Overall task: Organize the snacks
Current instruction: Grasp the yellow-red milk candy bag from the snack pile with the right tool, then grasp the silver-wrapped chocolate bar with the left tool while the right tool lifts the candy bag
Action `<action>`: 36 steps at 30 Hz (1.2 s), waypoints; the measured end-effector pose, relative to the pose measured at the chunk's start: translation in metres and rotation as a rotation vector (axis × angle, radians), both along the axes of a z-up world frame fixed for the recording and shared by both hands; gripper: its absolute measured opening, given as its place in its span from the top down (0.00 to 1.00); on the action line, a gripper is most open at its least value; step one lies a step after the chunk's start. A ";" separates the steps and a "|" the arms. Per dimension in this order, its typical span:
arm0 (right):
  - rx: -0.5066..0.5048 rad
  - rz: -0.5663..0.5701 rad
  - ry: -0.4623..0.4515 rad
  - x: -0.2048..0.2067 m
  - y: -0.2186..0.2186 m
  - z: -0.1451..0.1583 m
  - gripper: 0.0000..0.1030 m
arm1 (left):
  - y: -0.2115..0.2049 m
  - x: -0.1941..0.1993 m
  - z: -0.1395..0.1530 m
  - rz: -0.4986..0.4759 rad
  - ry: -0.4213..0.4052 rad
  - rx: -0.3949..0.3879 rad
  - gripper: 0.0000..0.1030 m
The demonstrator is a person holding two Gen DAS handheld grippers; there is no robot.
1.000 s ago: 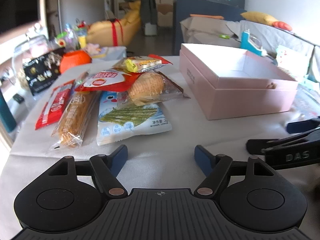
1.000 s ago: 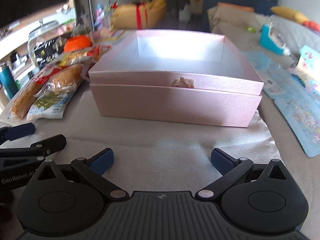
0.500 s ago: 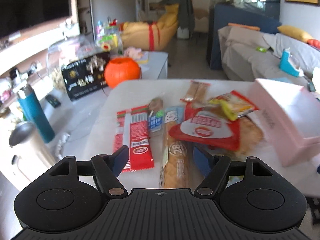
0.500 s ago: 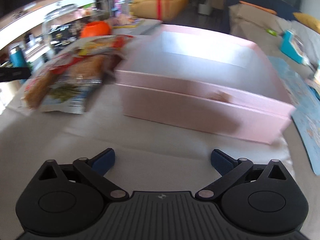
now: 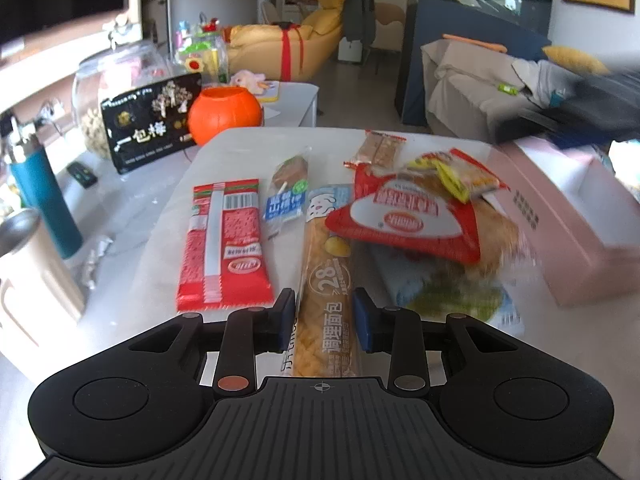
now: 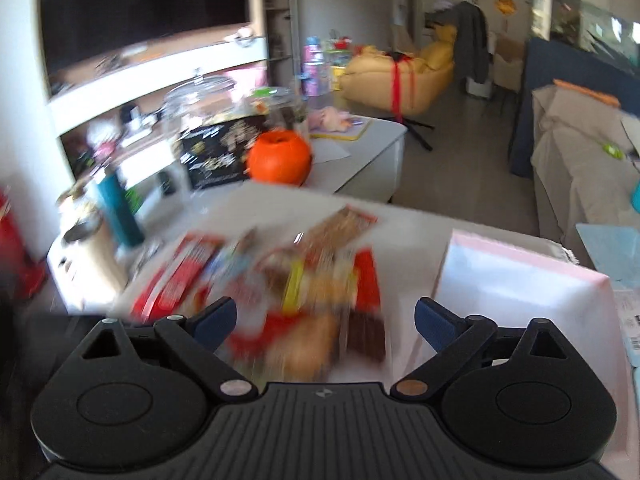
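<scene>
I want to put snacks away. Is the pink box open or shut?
Open. The pink box has no lid on top, and its pale inside shows. What lies inside cannot be told from here.

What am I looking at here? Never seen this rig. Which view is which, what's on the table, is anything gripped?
No robot arm: a person holds a two-finger claw in each hand, and a fisheye camera on each looks out along its fingers. The black housing at the bottom of each picture is that claw.

Left view: the left claw is closing around a long bread stick packet; its blue pads sit right at the wrapper's sides. Beside it lie a red wafer packet, a red-and-white bag and more snacks, with an open pink box at the right, all on a white table.

Right view, motion-blurred: the right claw is wide open above the same snack pile, holding nothing, its jaws easing inward slightly.
</scene>
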State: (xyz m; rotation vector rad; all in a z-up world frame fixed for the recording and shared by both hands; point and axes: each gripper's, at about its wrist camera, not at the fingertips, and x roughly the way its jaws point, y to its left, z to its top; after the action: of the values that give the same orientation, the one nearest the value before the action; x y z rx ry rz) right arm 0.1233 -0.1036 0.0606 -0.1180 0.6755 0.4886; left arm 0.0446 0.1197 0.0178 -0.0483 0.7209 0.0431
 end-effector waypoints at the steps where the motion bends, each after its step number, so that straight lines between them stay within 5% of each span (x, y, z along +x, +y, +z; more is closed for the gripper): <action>1: 0.008 -0.020 0.018 0.018 0.007 -0.003 0.06 | -0.002 -0.004 -0.001 -0.002 -0.001 0.013 0.65; 7: -0.023 -0.109 0.124 0.084 0.038 -0.041 0.16 | 0.003 -0.004 -0.003 0.000 0.021 -0.009 0.61; 8: -0.018 -0.106 0.148 0.086 0.040 -0.046 0.25 | 0.004 -0.003 -0.005 -0.003 0.028 -0.011 0.59; 15: 0.067 0.007 0.232 0.054 0.028 -0.049 0.40 | 0.008 -0.003 -0.007 -0.004 0.034 -0.027 0.59; 24: 0.056 0.136 0.221 -0.037 -0.026 -0.043 0.40 | 0.003 -0.002 -0.005 0.004 0.042 -0.014 0.59; 36: -0.089 0.028 0.152 -0.063 -0.093 -0.073 0.27 | 0.008 -0.002 0.016 0.017 -0.022 -0.053 0.60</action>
State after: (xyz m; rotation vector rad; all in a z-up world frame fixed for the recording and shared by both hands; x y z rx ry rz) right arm 0.0601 -0.1964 -0.0129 -0.1751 0.8458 0.4976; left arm 0.0424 0.1279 0.0342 -0.1054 0.6999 0.0392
